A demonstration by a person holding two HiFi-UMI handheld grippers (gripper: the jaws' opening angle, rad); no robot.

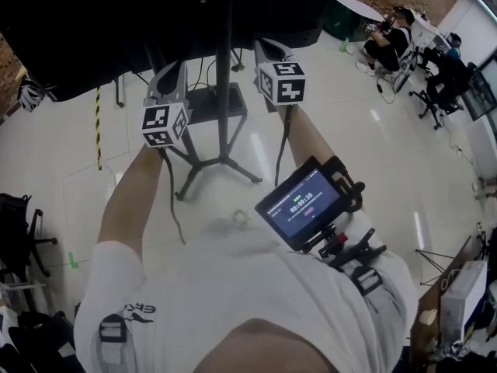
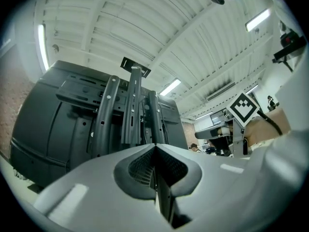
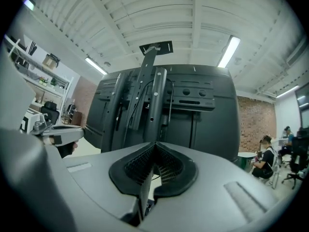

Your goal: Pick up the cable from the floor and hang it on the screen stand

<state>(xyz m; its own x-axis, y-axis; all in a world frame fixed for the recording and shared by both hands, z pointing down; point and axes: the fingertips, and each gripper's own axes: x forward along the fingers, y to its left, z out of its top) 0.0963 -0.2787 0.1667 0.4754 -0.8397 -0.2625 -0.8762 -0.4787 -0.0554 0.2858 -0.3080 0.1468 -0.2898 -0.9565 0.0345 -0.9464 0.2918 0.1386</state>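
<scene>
The black screen (image 1: 155, 14) fills the top of the head view on its stand pole (image 1: 225, 76), whose legs (image 1: 221, 165) spread on the floor. Both gripper views face the screen's back and its mounting rails (image 2: 130, 115) (image 3: 149, 95). A thin dark wire (image 3: 170, 93) runs down the mount. A small pale loop (image 1: 241, 219) lies on the floor near the person's chest; I cannot tell if it is the cable. My left gripper (image 1: 175, 67) (image 2: 154, 147) and right gripper (image 1: 265, 49) (image 3: 155, 144) are raised toward the screen, both shut with nothing between the jaws.
A recorder with a small lit display (image 1: 307, 203) is strapped at the person's chest. People sit at desks at the far right (image 1: 392, 41). A dark chair (image 1: 19, 224) stands at the left, and a yellow-black tape strip (image 1: 98, 127) runs along the floor.
</scene>
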